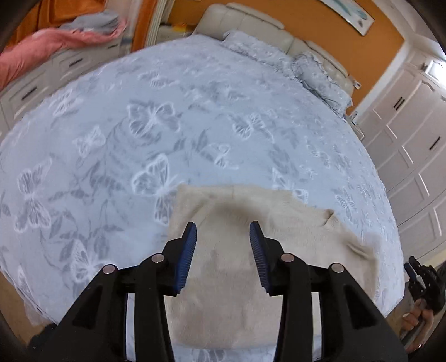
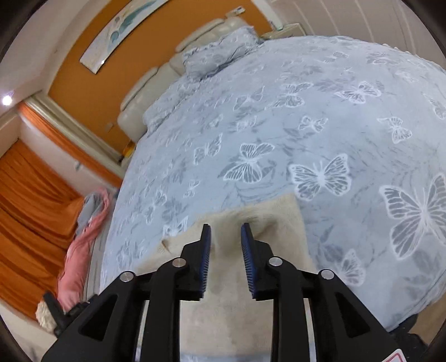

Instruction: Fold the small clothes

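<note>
A small cream fleece garment (image 1: 239,267) lies flat on the butterfly-patterned bedspread (image 1: 172,133) near the bed's front edge. My left gripper (image 1: 223,227) is open and empty, hovering over the garment's middle. The same garment shows in the right wrist view (image 2: 281,231), where my right gripper (image 2: 225,228) is open and empty above its far edge. The right gripper also shows at the right edge of the left wrist view (image 1: 423,281), held in a hand.
Pillows (image 1: 320,75) and a cream headboard (image 1: 251,19) stand at the far end of the bed. A pink and grey clothes pile (image 1: 55,41) lies on white drawers at left. White wardrobe doors (image 1: 412,144) are at right. Orange curtains (image 2: 30,211) hang beside the bed.
</note>
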Motion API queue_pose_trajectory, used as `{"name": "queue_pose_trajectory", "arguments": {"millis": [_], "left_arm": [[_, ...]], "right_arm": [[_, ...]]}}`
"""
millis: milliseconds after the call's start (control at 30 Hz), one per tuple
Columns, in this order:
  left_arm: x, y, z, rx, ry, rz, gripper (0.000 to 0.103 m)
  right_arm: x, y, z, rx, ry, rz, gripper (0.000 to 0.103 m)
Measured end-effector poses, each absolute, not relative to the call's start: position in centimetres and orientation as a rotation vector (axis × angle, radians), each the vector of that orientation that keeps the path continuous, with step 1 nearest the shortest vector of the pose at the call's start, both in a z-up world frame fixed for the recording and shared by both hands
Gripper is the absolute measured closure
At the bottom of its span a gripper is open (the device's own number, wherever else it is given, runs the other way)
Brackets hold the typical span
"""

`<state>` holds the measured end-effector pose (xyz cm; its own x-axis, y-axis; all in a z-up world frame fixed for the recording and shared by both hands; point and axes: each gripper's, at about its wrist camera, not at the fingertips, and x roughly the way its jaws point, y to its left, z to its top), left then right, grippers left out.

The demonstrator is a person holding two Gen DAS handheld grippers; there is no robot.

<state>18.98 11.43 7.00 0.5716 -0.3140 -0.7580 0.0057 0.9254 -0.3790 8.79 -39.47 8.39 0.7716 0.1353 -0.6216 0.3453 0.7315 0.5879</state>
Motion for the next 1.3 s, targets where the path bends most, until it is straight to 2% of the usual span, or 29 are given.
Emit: {"name": "queue_pose_trajectory", "arguments": {"millis": [33, 67, 100, 233, 433, 467, 500, 567, 600, 667, 767, 833, 900, 933, 1000, 1067, 1133, 1167, 1233, 1267, 1300], "left_arm": [[18.4, 11.7, 6.6, -0.377, 0.95, -0.205, 0.051], [18.3, 11.8, 6.4, -0.381, 0.951, -0.207, 0.039], [18.1, 11.7, 6.1, -0.373, 0.953, -0.205, 0.037], [19.7, 10.1, 3.9, -0.266, 0.999, -0.221, 0.037], [23.7, 8.1, 1.3, -0.362, 1.108, -0.252, 0.038], [24.3, 7.9, 0.8, -0.366, 1.126, -0.24, 0.049], [24.6, 7.7, 0.6, -0.366, 1.128, -0.239, 0.069], [24.9, 7.4, 0.7, -0.35, 1.117, -0.239, 0.103], [24.9, 7.5, 1.1, -0.345, 1.105, -0.233, 0.103], [24.5, 8.3, 3.7, -0.347, 1.011, -0.23, 0.103], [24.2, 10.3, 7.9, -0.375, 0.89, -0.226, 0.103], [25.5, 10.9, 8.0, -0.364, 0.908, -0.205, 0.103], [26.9, 11.1, 6.7, -0.373, 0.983, -0.198, 0.101], [27.4, 11.0, 5.8, -0.387, 1.012, -0.208, 0.098], [27.7, 10.4, 4.6, -0.397, 1.049, -0.231, 0.063], [27.7, 9.3, 3.2, -0.36, 1.072, -0.243, 0.051], [28.1, 8.2, 1.9, -0.296, 1.105, -0.254, 0.047], [28.3, 7.7, 1.1, -0.277, 1.124, -0.26, 0.042], [28.9, 6.9, -0.2, -0.255, 1.155, -0.262, 0.042], [29.0, 6.7, -0.5, -0.26, 1.157, -0.273, 0.047], [29.0, 6.7, -0.6, -0.267, 1.155, -0.278, 0.069]], "right_arm": [[8.5, -39.3, 8.3, 0.739, 0.689, -0.141, 0.051], [8.0, -39.0, 8.2, 0.704, 0.683, -0.163, 0.045], [7.6, -38.9, 7.9, 0.664, 0.688, -0.169, 0.043], [8.8, -39.0, 5.4, 0.562, 0.799, -0.204, 0.043], [14.4, -40.0, 1.7, 0.508, 0.925, -0.252, 0.042], [15.1, -39.9, 1.4, 0.498, 0.942, -0.251, 0.043], [16.1, -39.7, 0.8, 0.489, 0.961, -0.242, 0.043], [17.3, -39.2, 0.0, 0.492, 1.009, -0.198, 0.068], [17.8, -38.9, -0.2, 0.488, 1.04, -0.174, 0.097], [17.6, -38.5, 1.0, 0.483, 1.001, -0.166, 0.097], [15.5, -39.4, 6.7, 0.577, 0.79, -0.096, 0.098], [14.5, -40.0, 9.0, 0.602, 0.691, -0.071, 0.098], [16.2, -40.2, 7.3, 0.553, 0.773, -0.102, 0.098], [16.8, -40.1, 6.3, 0.532, 0.814, -0.123, 0.098], [17.8, -39.8, 4.3, 0.526, 0.869, -0.125, 0.098], [18.0, -39.5, 3.0, 0.524, 0.899, -0.127, 0.097], [18.1, -39.3, 2.0, 0.511, 0.926, -0.143, 0.094], [18.2, -39.2, 1.5, 0.508, 0.941, -0.152, 0.093], [18.5, -39.5, 0.7, 0.535, 0.964, -0.168, 0.089], [18.6, -39.6, 0.4, 0.548, 0.979, -0.171, 0.087], [18.9, -39.7, -0.1, 0.563, 0.997, -0.176, 0.079]]}}
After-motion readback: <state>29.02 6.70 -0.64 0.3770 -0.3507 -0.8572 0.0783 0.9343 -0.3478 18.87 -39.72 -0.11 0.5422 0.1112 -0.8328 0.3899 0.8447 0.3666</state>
